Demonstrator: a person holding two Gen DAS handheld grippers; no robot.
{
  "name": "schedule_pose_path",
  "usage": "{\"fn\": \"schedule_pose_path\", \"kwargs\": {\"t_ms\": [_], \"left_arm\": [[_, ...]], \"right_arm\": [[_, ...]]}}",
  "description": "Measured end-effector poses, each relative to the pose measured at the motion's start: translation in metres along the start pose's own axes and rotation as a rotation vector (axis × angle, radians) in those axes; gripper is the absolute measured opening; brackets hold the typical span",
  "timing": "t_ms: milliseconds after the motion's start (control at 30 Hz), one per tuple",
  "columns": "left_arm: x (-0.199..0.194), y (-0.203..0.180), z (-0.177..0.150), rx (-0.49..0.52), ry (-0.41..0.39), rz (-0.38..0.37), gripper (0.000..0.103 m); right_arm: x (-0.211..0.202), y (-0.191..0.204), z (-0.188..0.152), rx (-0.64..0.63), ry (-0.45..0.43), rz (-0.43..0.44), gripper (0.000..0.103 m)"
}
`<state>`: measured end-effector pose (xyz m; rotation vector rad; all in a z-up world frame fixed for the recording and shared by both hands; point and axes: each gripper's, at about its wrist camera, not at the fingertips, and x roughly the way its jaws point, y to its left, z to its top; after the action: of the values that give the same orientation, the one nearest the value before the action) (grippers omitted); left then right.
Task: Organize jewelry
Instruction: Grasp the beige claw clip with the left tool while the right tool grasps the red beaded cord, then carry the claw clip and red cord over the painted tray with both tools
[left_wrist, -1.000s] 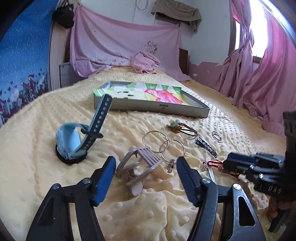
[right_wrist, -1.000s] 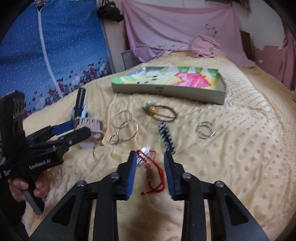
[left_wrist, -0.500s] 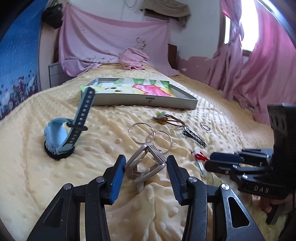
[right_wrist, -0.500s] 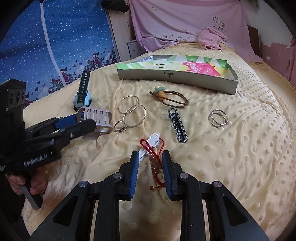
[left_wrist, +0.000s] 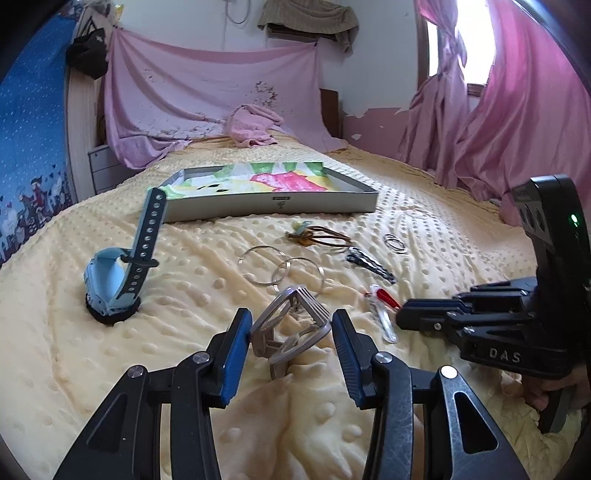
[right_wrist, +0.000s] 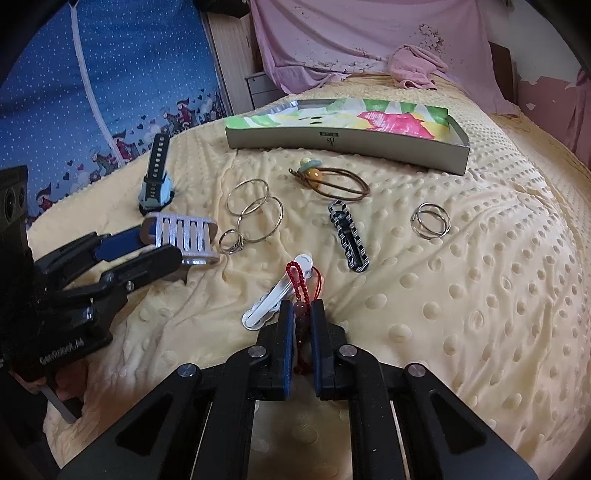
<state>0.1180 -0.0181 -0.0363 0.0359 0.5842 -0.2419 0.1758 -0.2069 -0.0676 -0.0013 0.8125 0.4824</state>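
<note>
A silver metal watch band (left_wrist: 291, 325) lies on the yellow blanket between the fingers of my left gripper (left_wrist: 290, 334), which touch its sides; it also shows in the right wrist view (right_wrist: 183, 236). My right gripper (right_wrist: 301, 314) is shut on a red beaded string bracelet (right_wrist: 301, 284) that lies over a white hair clip (right_wrist: 277, 295). The shallow grey box (left_wrist: 273, 201) with colourful lining sits farther back, also in the right wrist view (right_wrist: 347, 144).
On the blanket lie a blue watch (left_wrist: 114, 280) standing on its strap, linked silver hoops (right_wrist: 255, 210), a brown cord bracelet with beads (right_wrist: 332, 181), a black-and-white chain piece (right_wrist: 349, 240), and a pair of small rings (right_wrist: 430, 221). Pink curtains hang at right.
My left gripper has closed in around the watch band. My right gripper has moved forward and closed on the red bracelet.
</note>
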Motion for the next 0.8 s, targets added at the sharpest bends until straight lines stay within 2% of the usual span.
{"fn": "schedule_pose_path", "kwargs": {"t_ms": [100,367,467,667,800], "left_arm": [[-0.004,-0.006,-0.001,0.019,-0.01,0.003,0.042],[-0.012,-0.01,0.012,-0.027,-0.058,-0.023,0.042],[-0.015,-0.012,0.023,-0.034,-0.073,-0.01,0.042],[-0.011,-0.001,0.046,-0.156,-0.088,-0.055,0.041],[-0.001,0.002,0.047,-0.19,-0.07,-0.061,0.041]], "right_arm": [[-0.003,-0.001,0.001,0.007,-0.021,-0.001,0.008],[-0.021,-0.006,0.005,0.031,-0.111,0.004,0.008],[-0.03,-0.012,0.011,0.068,-0.145,0.036,0.008],[-0.048,-0.027,0.021,0.122,-0.208,0.058,0.008],[-0.05,-0.036,0.028,0.14,-0.215,0.054,0.008]]}}
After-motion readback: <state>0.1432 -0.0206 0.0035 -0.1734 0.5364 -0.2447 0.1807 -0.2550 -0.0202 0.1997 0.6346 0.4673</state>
